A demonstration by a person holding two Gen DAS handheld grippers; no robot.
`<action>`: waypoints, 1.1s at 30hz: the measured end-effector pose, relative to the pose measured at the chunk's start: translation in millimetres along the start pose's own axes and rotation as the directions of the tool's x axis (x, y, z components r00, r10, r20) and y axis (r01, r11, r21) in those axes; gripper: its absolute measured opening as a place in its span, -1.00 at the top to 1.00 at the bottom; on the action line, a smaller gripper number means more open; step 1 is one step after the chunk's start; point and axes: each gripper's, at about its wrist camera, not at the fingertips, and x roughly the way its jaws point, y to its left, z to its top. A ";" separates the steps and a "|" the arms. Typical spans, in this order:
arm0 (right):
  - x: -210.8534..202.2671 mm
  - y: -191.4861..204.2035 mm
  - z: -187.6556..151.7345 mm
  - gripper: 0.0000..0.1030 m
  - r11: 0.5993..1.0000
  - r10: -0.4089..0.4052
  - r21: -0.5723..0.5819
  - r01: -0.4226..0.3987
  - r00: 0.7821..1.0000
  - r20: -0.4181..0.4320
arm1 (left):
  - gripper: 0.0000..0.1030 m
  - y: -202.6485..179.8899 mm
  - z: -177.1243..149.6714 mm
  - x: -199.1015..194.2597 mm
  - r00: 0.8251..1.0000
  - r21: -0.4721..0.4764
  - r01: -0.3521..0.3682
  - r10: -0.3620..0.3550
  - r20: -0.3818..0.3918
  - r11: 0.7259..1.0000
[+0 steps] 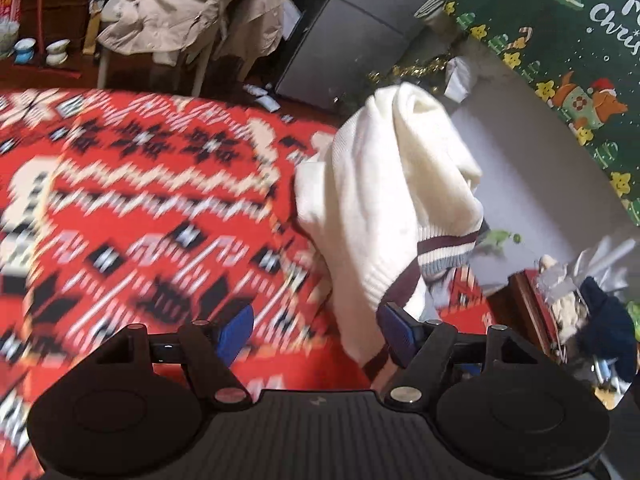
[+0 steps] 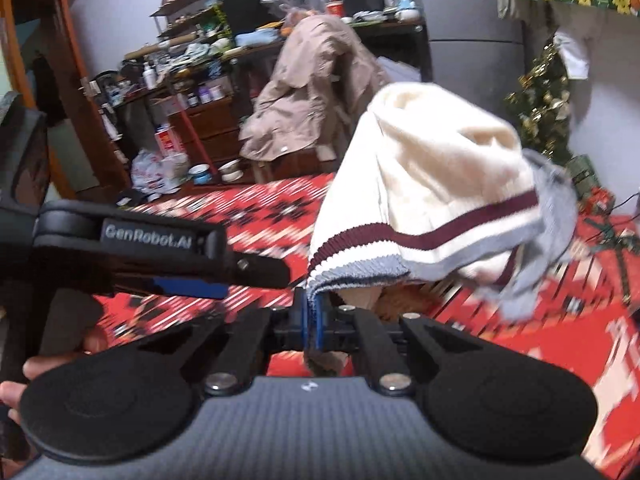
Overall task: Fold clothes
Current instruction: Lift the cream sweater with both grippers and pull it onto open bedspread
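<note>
A cream knitted sweater (image 1: pixel 392 184) with maroon, white and grey striped ribbing hangs bunched in the air above a red patterned blanket (image 1: pixel 140 200). In the right wrist view my right gripper (image 2: pixel 314 312) is shut on the ribbed hem of the sweater (image 2: pixel 432 184), which billows up and to the right. My left gripper (image 1: pixel 316 332) is open, its blue pads far apart. The sweater's lower edge hangs against the right-hand pad (image 1: pixel 394 332), unpinched. One finger of my left gripper (image 2: pixel 248 266) juts in from the left of the right wrist view, beside the hem. A hand (image 2: pixel 24 380) shows low on the left.
A beige coat (image 2: pixel 312 92) is draped over a chair beyond the blanket (image 2: pixel 256 208). Cluttered shelves (image 2: pixel 192 60) and bowls (image 1: pixel 56 50) on the floor stand further back. A green Christmas cloth (image 1: pixel 560 40) hangs on the right, and a small decorated tree (image 2: pixel 540 112) stands nearby.
</note>
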 end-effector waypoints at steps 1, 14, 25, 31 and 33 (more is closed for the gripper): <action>-6.9 9.4 -8.6 0.93 1.000 0.009 -0.001 -0.009 1.000 -0.006 | -0.36 3.4 -7.4 -7.3 1.000 -0.002 -0.001 0.001 0.008 1.000; -95.5 141.5 -113.7 0.93 0.993 0.092 -0.070 -0.099 0.991 -0.100 | -0.39 43.7 -104.5 -88.2 0.999 -0.106 -0.018 0.023 0.043 0.994; -163.2 164.4 -150.5 0.34 0.980 0.026 -0.195 -0.044 0.995 -0.091 | -0.39 53.4 -137.0 -102.4 0.999 -0.136 -0.004 0.009 0.031 0.991; -179.5 128.5 -136.9 -0.09 0.985 -0.067 -0.162 0.060 0.997 -0.043 | -0.39 44.8 -132.4 -89.4 0.999 -0.090 -0.036 0.038 0.016 0.995; -178.5 108.9 -130.3 -0.12 0.990 -0.085 -0.116 0.081 0.996 -0.034 | -0.39 41.8 -129.4 -81.3 1.000 -0.081 -0.029 0.029 0.002 0.996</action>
